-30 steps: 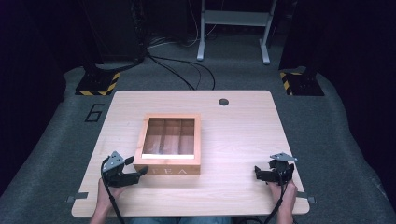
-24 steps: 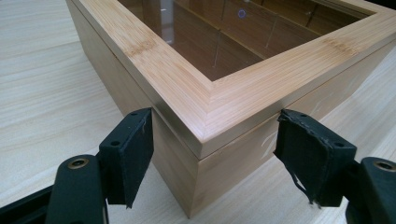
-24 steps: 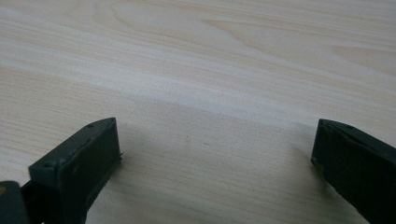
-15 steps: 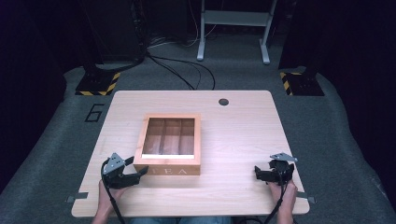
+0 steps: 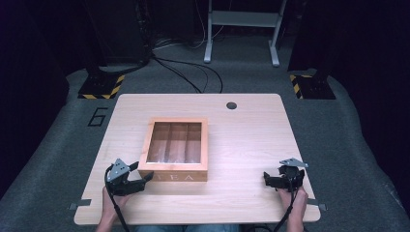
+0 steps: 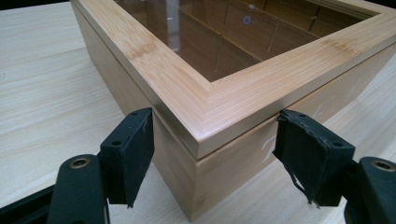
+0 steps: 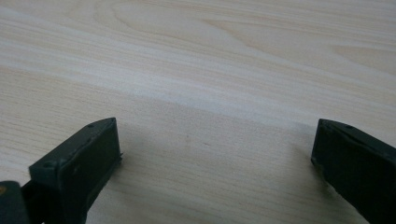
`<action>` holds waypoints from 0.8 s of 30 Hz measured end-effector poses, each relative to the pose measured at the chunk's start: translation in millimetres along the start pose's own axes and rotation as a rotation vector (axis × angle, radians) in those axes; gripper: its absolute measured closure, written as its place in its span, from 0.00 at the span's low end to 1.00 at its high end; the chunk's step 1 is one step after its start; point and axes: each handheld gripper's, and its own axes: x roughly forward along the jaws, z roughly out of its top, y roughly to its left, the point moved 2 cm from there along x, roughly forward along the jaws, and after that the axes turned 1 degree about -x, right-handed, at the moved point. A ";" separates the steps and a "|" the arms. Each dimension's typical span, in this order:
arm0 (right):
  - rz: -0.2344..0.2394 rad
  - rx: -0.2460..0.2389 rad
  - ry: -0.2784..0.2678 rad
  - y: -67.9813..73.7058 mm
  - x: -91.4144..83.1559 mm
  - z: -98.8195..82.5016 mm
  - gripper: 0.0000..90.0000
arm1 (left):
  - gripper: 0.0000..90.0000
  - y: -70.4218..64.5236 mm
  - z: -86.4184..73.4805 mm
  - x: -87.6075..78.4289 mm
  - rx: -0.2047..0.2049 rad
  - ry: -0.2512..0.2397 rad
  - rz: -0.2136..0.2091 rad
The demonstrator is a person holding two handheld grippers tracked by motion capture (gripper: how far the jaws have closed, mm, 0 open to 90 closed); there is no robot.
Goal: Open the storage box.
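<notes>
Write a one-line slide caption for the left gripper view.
Left gripper open astride the near corner of the closed glass-lidded wooden tea box.

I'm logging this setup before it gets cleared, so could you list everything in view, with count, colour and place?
Tea box: one, light wood with a glass-paned lid, closed, middle of the table, its front marked TEA.
Table: one, pale wood, centre of the high view.
Round hole: one, dark, near the table's far edge.
Stand: one, grey metal, on the floor beyond the table.
Striped feet: two, black and yellow, on the floor at the far corners.
Cables: a few, black, on the floor.
Left gripper: one, black, jaws open around the box's near left corner.
Right gripper: one, black, open, over bare table at the near right.
</notes>
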 end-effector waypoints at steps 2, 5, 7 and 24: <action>0.000 -0.001 0.000 0.0 0.0 0.0 0.01 | 0.32 -0.8 -0.7 0.8 -0.013 -0.018 0.006; 0.000 0.000 0.000 0.0 0.0 0.0 0.01 | 0.32 -1.5 -0.7 -0.1 -0.009 -0.013 0.008; 0.000 0.000 0.000 0.0 0.0 0.0 0.01 | 0.32 -1.7 -0.7 0.1 -0.009 -0.017 0.010; 0.000 0.000 0.000 0.0 0.0 0.0 0.01 | 0.33 -2.3 0.5 -0.7 0.000 -0.026 0.015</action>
